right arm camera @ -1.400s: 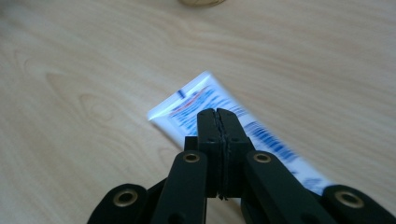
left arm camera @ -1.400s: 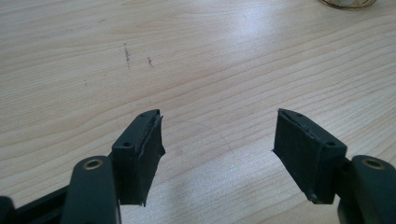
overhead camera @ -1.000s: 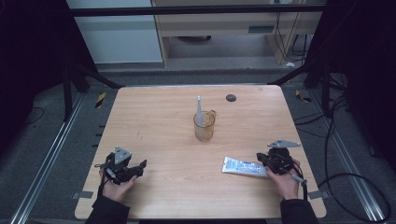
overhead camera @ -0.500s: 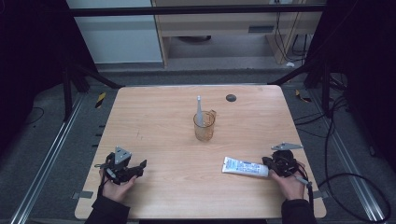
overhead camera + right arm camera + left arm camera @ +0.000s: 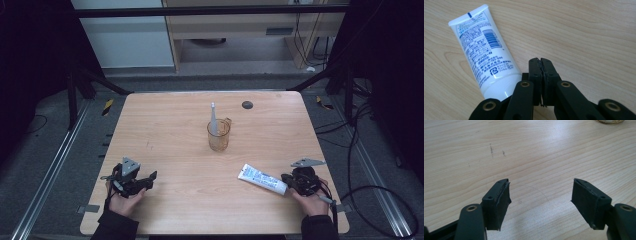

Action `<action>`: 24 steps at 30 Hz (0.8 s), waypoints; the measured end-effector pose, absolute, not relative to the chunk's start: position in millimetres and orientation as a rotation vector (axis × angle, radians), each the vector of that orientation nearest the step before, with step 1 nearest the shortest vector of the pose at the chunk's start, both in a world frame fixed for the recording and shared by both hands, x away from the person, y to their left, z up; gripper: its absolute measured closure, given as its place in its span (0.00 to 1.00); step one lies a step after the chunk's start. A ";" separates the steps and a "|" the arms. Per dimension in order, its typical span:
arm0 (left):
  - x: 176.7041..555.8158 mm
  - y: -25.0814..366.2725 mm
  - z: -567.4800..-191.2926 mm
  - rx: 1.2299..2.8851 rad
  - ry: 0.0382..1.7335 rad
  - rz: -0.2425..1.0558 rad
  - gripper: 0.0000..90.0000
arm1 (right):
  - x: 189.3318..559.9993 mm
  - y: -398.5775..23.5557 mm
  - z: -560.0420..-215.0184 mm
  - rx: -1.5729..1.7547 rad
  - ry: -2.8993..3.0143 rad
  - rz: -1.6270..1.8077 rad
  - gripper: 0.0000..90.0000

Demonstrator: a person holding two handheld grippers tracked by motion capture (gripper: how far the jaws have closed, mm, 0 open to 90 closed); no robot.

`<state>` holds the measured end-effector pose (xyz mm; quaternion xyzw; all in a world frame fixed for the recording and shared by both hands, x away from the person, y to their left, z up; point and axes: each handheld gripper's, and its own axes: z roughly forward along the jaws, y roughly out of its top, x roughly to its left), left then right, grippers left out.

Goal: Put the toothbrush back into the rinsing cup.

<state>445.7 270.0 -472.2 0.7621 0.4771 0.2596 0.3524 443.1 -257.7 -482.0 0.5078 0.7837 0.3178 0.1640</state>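
Note:
A white toothpaste tube [image 5: 262,178] [image 5: 483,53] lies flat on the wooden table [image 5: 175,130] at the front right. My right gripper [image 5: 292,183] [image 5: 540,62] rests just right of the tube's cap end, jaws pressed together with nothing between them. At the front left my left gripper [image 5: 142,181] [image 5: 540,192] sits low over bare wood with its jaws wide apart and empty. A clear amber cup [image 5: 218,135] stands mid-table with a white toothbrush [image 5: 212,117] upright in it.
A small dark round spot [image 5: 247,104] lies near the table's far edge. The cup's rim [image 5: 609,121] peeks in at the top right of the left gripper view. A metal frame and cables surround the table.
My right gripper has drawn back a little to the right, off the tube's cap end. The tube stays where it was. The left gripper has not moved.

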 end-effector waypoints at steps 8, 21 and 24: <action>445.7 270.5 -472.1 1.960 1.232 0.678 0.32 | 435.4 -256.4 -481.3 1.437 2.248 0.904 0.97; 445.5 270.6 -471.9 1.965 1.243 0.665 0.31 | 426.7 -244.6 -480.2 1.397 2.273 0.883 0.94; 445.4 270.5 -472.0 1.966 1.247 0.662 0.31 | 424.8 -243.7 -480.0 1.395 2.277 0.885 0.93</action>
